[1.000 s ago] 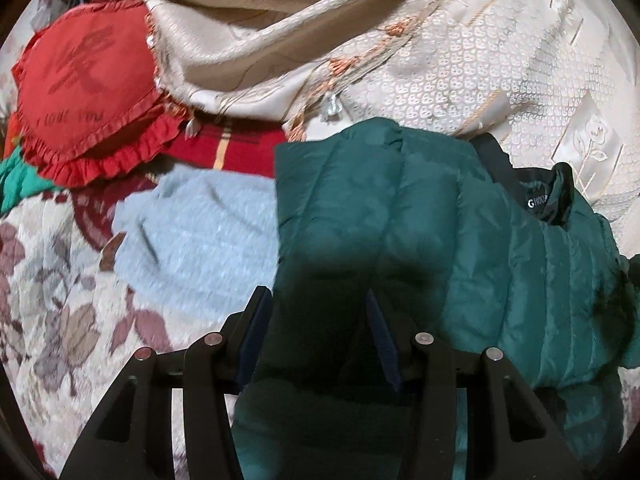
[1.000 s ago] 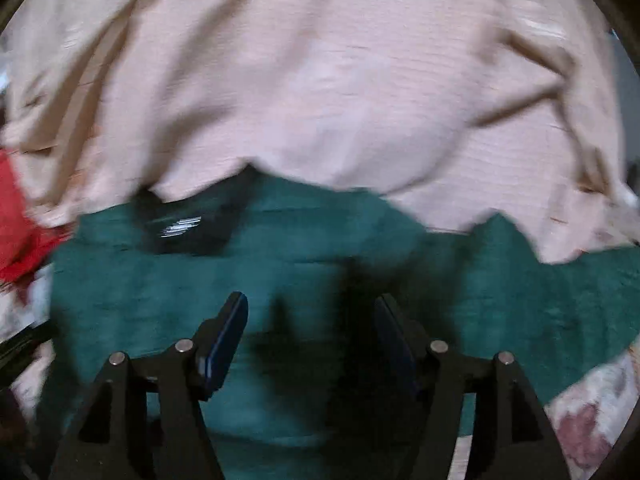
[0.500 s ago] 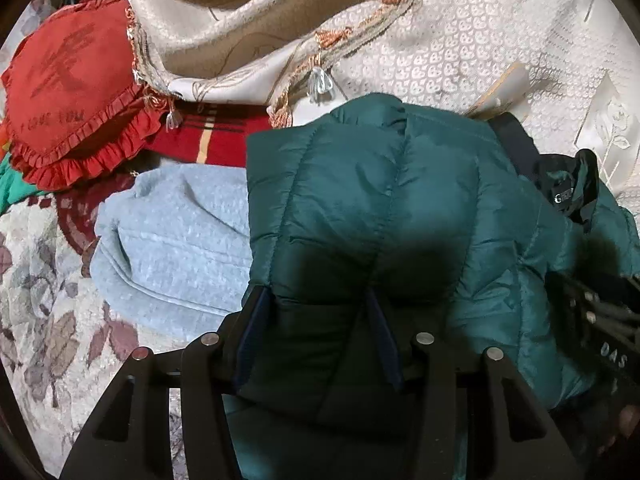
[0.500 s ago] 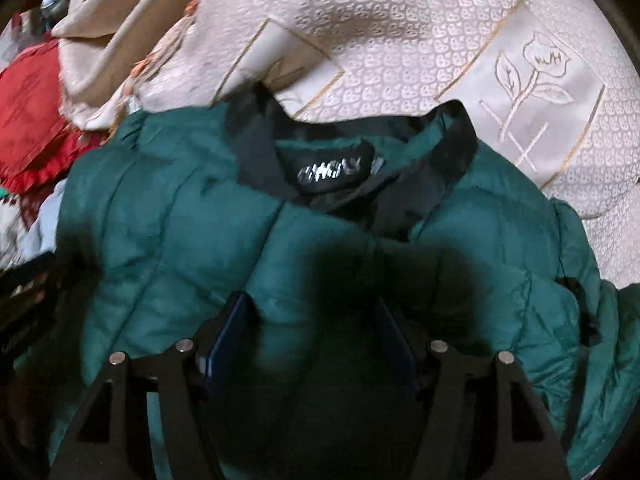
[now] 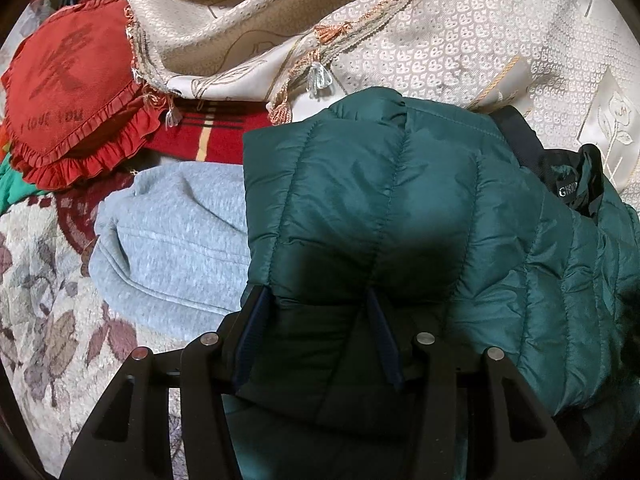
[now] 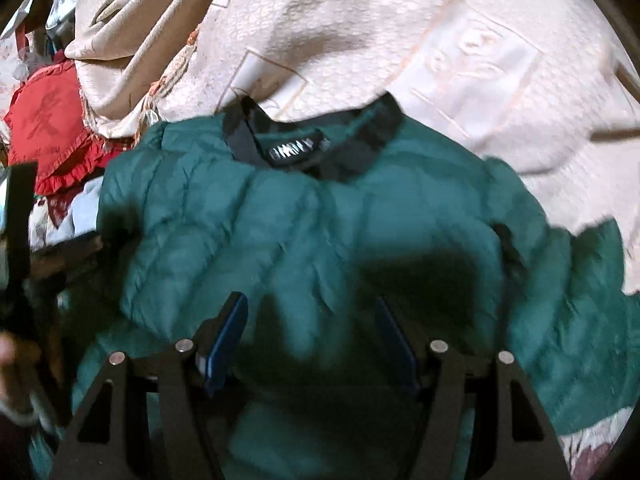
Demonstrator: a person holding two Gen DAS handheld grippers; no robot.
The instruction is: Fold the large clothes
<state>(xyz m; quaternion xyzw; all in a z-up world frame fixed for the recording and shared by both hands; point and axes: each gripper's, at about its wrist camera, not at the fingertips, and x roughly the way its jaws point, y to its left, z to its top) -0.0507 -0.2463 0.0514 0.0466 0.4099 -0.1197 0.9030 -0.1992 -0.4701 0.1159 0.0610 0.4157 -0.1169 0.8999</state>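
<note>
A dark green quilted jacket [image 5: 400, 200] lies bunched on the bed, its black collar and label [image 5: 568, 190] at the right. My left gripper [image 5: 316, 294] is shut on a thick fold at the jacket's left edge, and the fabric fills the gap between the pads. In the right wrist view the jacket [image 6: 320, 220] spreads below, collar label [image 6: 294, 148] at the far side. My right gripper [image 6: 311, 300] hovers open over the jacket's middle, its blue pads bare. This view is blurred.
A grey sweatshirt [image 5: 172, 240] lies left of the jacket on a floral bedspread [image 5: 40, 300]. A red frilled heart cushion [image 5: 68, 88] sits at the far left. A beige patterned cover [image 5: 440, 48] with tassels is heaped behind. A hand [image 6: 8, 352] shows at the left edge.
The right gripper has swung from the beige cover to over the jacket's collar and come lower. The left gripper has kept its hold and barely moved.
</note>
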